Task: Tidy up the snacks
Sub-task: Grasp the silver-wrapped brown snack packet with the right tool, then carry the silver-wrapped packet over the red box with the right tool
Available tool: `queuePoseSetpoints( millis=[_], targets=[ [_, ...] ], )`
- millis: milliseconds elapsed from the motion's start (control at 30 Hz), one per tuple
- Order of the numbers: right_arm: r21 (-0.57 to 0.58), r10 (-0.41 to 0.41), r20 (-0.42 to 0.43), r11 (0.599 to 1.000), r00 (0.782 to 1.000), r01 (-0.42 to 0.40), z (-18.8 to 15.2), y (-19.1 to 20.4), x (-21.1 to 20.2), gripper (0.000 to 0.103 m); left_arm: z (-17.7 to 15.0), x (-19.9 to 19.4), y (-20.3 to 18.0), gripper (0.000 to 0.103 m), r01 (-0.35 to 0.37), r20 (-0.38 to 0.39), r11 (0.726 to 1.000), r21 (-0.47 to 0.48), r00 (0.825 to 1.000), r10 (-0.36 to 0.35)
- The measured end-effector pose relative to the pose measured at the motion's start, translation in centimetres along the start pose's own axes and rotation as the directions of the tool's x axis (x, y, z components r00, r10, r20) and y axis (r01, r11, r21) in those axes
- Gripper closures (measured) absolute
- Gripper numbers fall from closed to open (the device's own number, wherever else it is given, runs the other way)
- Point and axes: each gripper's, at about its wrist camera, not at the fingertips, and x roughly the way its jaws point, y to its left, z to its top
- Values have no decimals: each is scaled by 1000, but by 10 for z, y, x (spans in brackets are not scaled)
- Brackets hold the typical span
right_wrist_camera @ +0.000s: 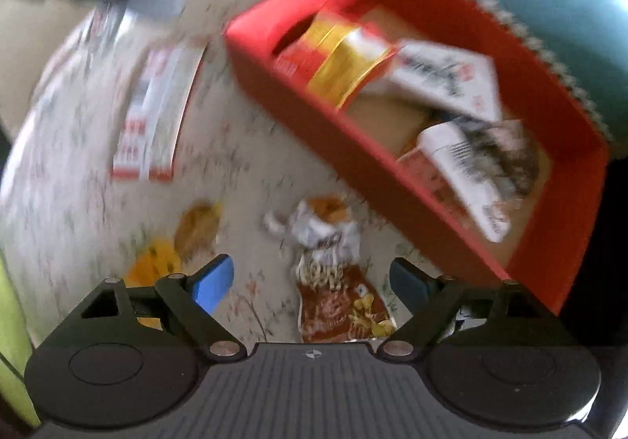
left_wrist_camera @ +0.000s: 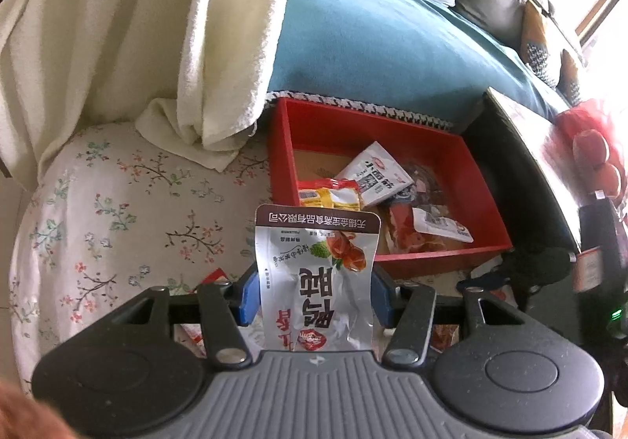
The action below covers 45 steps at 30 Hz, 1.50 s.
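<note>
Up front, left gripper (left_wrist_camera: 314,291) clamps crinkled silver foil packet (left_wrist_camera: 318,274); right gripper (right_wrist_camera: 310,284) agape.

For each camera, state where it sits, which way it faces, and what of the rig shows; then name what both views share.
Left wrist: rides the left gripper, facing the red box; its fingers clamp a silver snack packet.
Right wrist: rides the right gripper, open, tilted down over a brown snack packet on the floral cloth; blurred.
Shared: the red box and cloth.

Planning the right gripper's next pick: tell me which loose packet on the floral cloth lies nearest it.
The brown-and-silver packet, lying between the open right gripper's fingers; the red-and-white packet lies farther off.
</note>
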Motion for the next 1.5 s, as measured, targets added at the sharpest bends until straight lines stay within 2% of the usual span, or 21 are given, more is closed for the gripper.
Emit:
queuePoseSetpoints(
  millis=[67,100,133,167,233,300,333,433,500,600,700,867,967,1033,1133,1200,1267,1333,1367,1400,1500],
  targets=[
    [-29,-17,-40,999,999,15,2,0,17,13,0,5,-3,56,-4,-6,1000,17,1000,4],
    [-38,-44,-45,998,998,42,3,1,26,18,-1,7,-4,56,-5,-13,1000,22,1000,5],
    [-29,-65,-43,998,997,64,2,2,34,17,-2,11,-5,56,-8,-23,1000,26,1000,9],
    [9,-51,-23,999,998,52,2,-1,35,19,-3,15,-5,56,-12,-35,999,30,999,13],
    [109,-8,3,994,1000,7,-1,-6,32,29,-4,21,-6,56,-17,-53,999,37,998,19],
    [160,7,17,987,1000,-9,-9,-2,27,41,-4,23,-7,56,-22,-61,999,41,998,24],
    [182,20,20,983,1000,-23,-16,0,25,42,-4,23,-7,56,-20,-62,999,43,998,23],
    [311,65,79,946,995,-87,-32,-11,20,48,-6,19,-8,56,-12,-54,999,50,998,15],
    [427,71,138,896,988,-124,-40,-23,18,57,-7,18,-9,56,-10,-50,998,54,999,13],
    [493,35,184,861,982,-123,-49,-24,18,58,-8,20,-13,56,-16,-51,997,70,998,20],
    [497,-6,181,863,983,-87,-48,-14,17,58,-10,26,-15,56,-29,-68,996,87,997,35],
    [579,26,270,795,963,-184,-56,-26,7,65,-9,22,-16,56,-13,-59,995,94,998,18],
    [602,30,284,772,958,-203,-53,-36,6,64,-7,18,-15,56,-5,-50,996,88,999,10],
    [630,11,275,753,962,-188,-49,-40,12,57,-6,19,-15,56,-6,-53,996,87,999,10],
    [591,-5,252,792,968,-150,-36,-25,18,36,-7,20,-16,56,-8,-59,996,93,998,14],
    [532,-61,226,844,972,-70,-25,-9,20,35,-7,22,-16,56,-11,-64,995,95,998,17],
    [485,-131,194,874,972,21,-18,-2,25,34,-7,25,-15,56,-17,-71,995,96,997,24],
    [518,-122,197,856,973,3,-22,-10,21,48,-8,30,-16,56,-28,-85,994,107,996,37],
    [533,-122,194,846,973,0,-24,-14,19,52,-9,34,-16,56,-38,-96,993,114,994,49],
    [553,-87,213,832,973,-47,-29,-19,16,59,-11,38,-16,56,-47,-106,992,118,993,59],
    [607,-10,260,779,966,-155,-39,-29,13,65,-12,40,-17,56,-33,-125,993,115,991,47]
  ],
)
